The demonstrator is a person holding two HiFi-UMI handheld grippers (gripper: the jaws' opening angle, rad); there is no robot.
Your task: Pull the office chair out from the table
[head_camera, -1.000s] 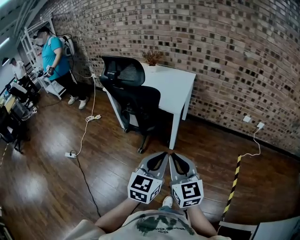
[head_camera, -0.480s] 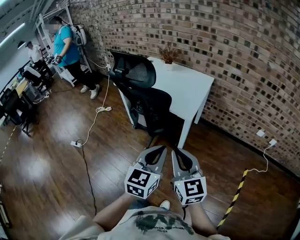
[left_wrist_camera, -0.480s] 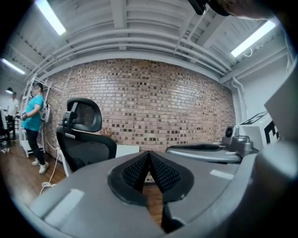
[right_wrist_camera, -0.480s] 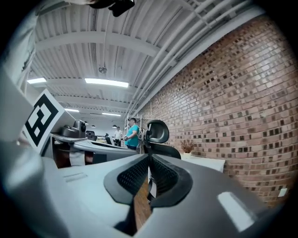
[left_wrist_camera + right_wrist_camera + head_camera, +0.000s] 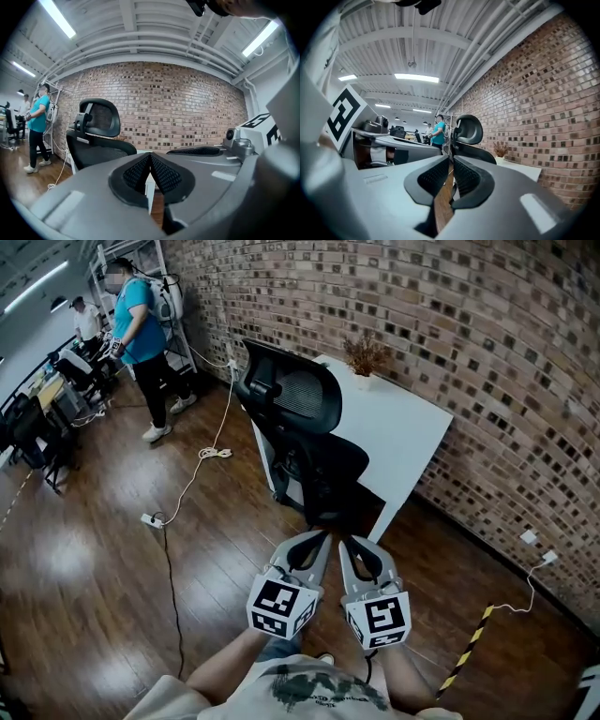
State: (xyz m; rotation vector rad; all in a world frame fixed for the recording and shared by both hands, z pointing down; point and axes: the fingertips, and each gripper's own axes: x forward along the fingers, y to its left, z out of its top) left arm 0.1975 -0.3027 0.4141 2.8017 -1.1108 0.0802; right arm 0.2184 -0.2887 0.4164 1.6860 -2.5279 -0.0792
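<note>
A black office chair point(image 5: 314, 451) with a mesh back stands pushed in at the white table point(image 5: 403, 427) by the brick wall. Both grippers are held side by side, level, pointing at the chair and a short way off from its seat. My left gripper point(image 5: 322, 535) is shut with nothing in it; the left gripper view shows its tips point(image 5: 150, 154) together and the chair point(image 5: 96, 140) ahead to the left. My right gripper point(image 5: 345, 540) is starting to open, its tips point(image 5: 451, 159) still almost together and empty, with the chair point(image 5: 468, 133) beyond.
A small dried plant point(image 5: 364, 357) stands on the table's far end. A person point(image 5: 141, 324) in a teal shirt stands at the back left by shelving. A cable and power strip point(image 5: 152, 519) lie on the wood floor at left. Yellow-black floor tape point(image 5: 466, 657) runs at lower right.
Both grippers have moved together toward the chair, which now looks larger and closer. The person at the back left has stepped along the wall.
</note>
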